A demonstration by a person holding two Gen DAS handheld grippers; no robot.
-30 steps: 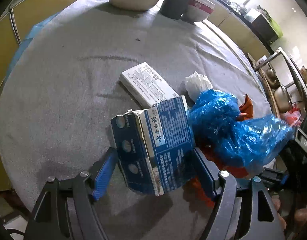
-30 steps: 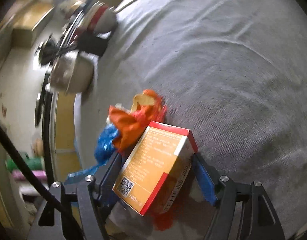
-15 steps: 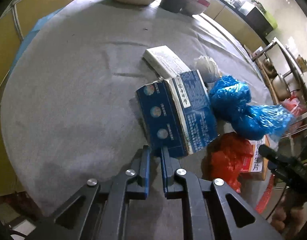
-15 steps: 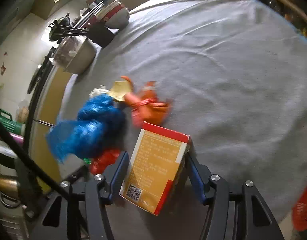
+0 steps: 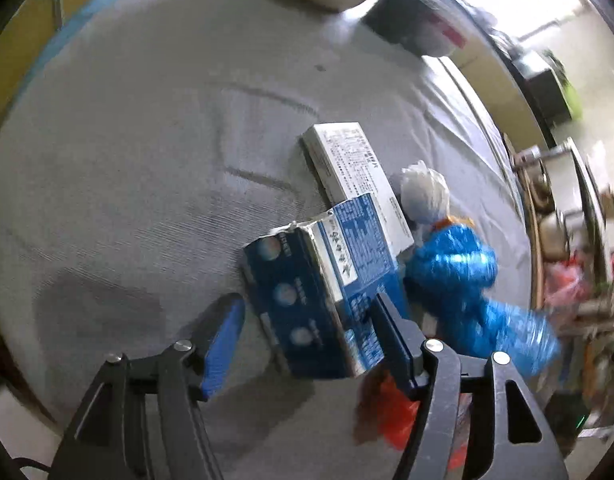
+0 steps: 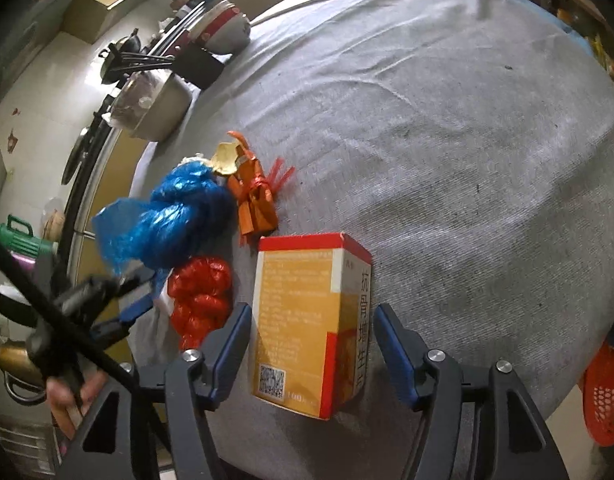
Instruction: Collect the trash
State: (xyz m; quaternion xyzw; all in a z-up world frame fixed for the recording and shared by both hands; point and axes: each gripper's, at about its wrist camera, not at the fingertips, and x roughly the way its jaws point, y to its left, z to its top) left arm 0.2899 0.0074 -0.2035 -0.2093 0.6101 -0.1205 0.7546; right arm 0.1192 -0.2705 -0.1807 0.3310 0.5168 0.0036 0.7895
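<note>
In the left wrist view my left gripper (image 5: 307, 332) is open around a torn blue carton (image 5: 323, 288) on the grey tablecloth; its right finger touches the carton, its left finger stands apart. A white box (image 5: 355, 176), a white wad (image 5: 425, 196), a blue plastic bag (image 5: 463, 276) and red plastic (image 5: 395, 412) lie beside it. In the right wrist view my right gripper (image 6: 311, 344) is open around an orange and red box (image 6: 307, 320), with small gaps on both sides. The blue bag (image 6: 167, 220), red plastic (image 6: 203, 296) and an orange wrapper (image 6: 255, 196) lie to its left.
A round table with grey cloth (image 6: 447, 120) holds bowls (image 6: 223, 28), a black cup (image 6: 199, 66) and a lidded container (image 6: 151, 104) at its far edge. A red mesh basket (image 6: 607, 392) hangs past the table's right edge. The other gripper (image 6: 87, 304) shows at left.
My left gripper was shut behind the blue carton half a second ago; now it is open around it. My right gripper has opened slightly, with gaps beside the orange box.
</note>
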